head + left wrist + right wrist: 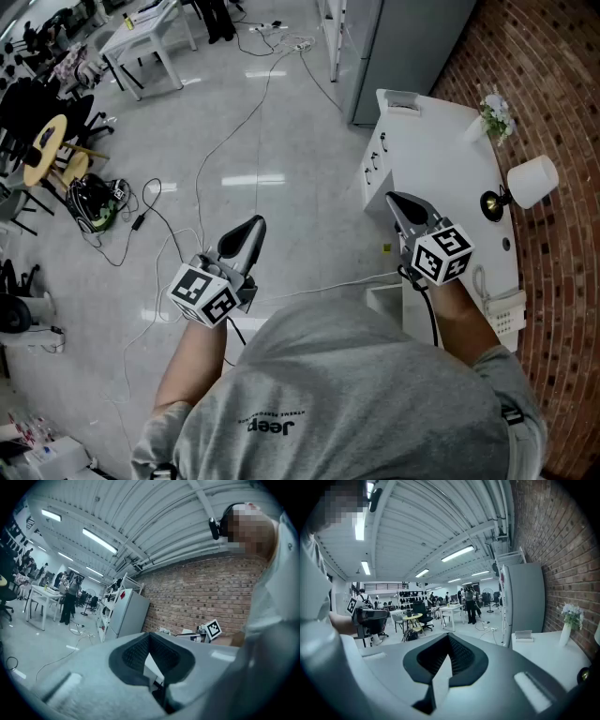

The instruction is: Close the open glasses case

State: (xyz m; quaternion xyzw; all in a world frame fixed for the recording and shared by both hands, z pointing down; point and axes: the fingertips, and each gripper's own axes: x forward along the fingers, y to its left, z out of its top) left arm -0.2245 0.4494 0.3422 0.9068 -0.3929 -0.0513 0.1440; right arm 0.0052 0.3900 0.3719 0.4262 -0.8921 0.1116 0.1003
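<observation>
As the person's grey cotton T-shirt (356, 394) fills the bottom of the head view, both forearms (192, 361) reach forward from it, each ending in a gripper.

The left gripper (253, 225), grey plastic with dark ribbed pads, is held level over the glossy pale floor (281, 187). Its own view shows the jaws together at the tips with nothing between them. The right gripper (395, 200), of the same make, tilts slightly downward at the near edge of the curved white table (441, 159). Its jaws are likewise pressed together and empty.

Beyond it, on the table's right side by the red brick wall (553, 84), stands a small lamp with a white drum shade (532, 180) on a black base. Farther along the wall is a slim white vase of pale flowers (494, 117).

At the table's far end, well apart from both grippers, lies a small pale box with a raised lid (405, 101). It is probably the open glasses case, though it is too small to be sure.

Just past the table rises a tall grey-white fridge (370, 56). Thin cables (141, 217) trail across the floor toward white tables (150, 42) and black chairs (37, 103) at the far left of the room.
</observation>
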